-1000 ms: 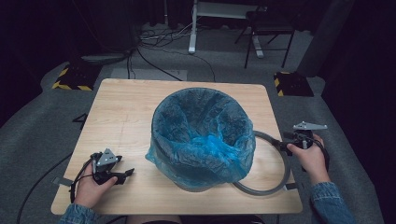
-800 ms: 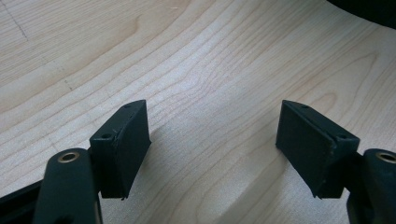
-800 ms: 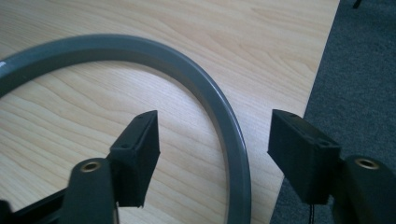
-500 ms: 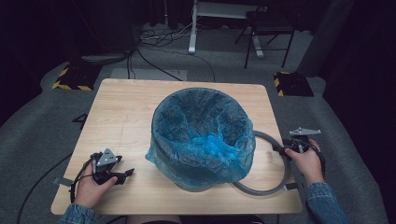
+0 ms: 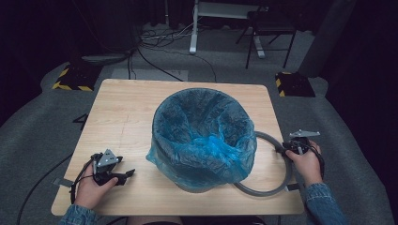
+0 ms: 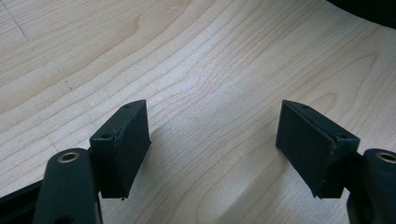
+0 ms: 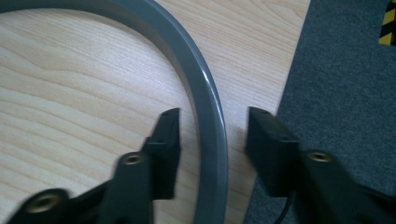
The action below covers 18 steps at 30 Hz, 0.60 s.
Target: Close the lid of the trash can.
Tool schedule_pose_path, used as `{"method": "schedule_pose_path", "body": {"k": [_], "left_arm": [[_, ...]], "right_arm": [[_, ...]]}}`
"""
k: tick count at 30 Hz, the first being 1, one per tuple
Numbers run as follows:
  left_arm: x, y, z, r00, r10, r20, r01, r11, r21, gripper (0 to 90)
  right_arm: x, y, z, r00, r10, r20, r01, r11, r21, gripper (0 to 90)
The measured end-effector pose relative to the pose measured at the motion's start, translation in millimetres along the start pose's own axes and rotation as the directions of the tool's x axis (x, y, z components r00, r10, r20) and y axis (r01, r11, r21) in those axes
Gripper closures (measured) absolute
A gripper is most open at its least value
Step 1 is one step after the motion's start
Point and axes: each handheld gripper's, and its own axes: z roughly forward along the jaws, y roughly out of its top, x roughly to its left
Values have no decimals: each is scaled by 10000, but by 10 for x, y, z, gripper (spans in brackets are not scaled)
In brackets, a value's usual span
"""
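I am looking down on a light wooden table (image 5: 126,112) standing on grey carpet (image 5: 42,122) in a dark room, with cables (image 5: 155,51) and a chair (image 5: 270,28) lying beyond its far edge. A bin (image 5: 204,136) is sitting at the table's middle, and a blue bag (image 5: 187,161) is lining it and draping over its rim; the inside is showing only crumpled film. A grey ring (image 5: 277,161) is lying flat on the table, touching the bin's right side and reaching close to the table's right edge. I am holding the right gripper (image 5: 293,149) at that edge, its jaws released and straddling the ring (image 7: 208,112) without closing on it. The left gripper (image 5: 123,176) is resting at the near left corner, jaws spread wide over bare wood (image 6: 210,93), well apart from the bin.
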Motion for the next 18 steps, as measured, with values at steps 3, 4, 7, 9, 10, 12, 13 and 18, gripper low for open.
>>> {"method": "schedule_pose_path", "body": {"k": [3,4,7,9,10,12,13,18], "left_arm": [[1,0,0,10000,9,2,-9,10000,2,257],[0,0,0,10000,-1,0,1,10000,4,257],[1,0,0,10000,4,2,-4,10000,2,257],[1,0,0,10000,8,-1,-8,10000,1,257],[0,0,0,10000,1,-3,-1,10000,3,257],[0,0,0,10000,0,-2,0,10000,3,257],[0,0,0,10000,0,-2,0,10000,4,257],[1,0,0,10000,4,3,-4,10000,2,257]], "right_arm": [[-21,-6,-21,10000,23,-51,-22,10000,87,720],[-29,-12,-29,9999,36,-165,-35,9999,98,758],[-38,-24,-38,9998,-99,-152,100,9999,69,773],[-42,-28,-42,9998,-127,-182,128,9999,61,777],[-44,-30,-44,9997,-102,-206,104,9999,74,779],[-50,-35,-50,9996,22,-292,-19,10000,82,781],[-54,-37,-54,9994,61,-330,-59,10000,52,782],[-84,-28,-118,9990,196,-413,-197,9998,-12,785]]}}
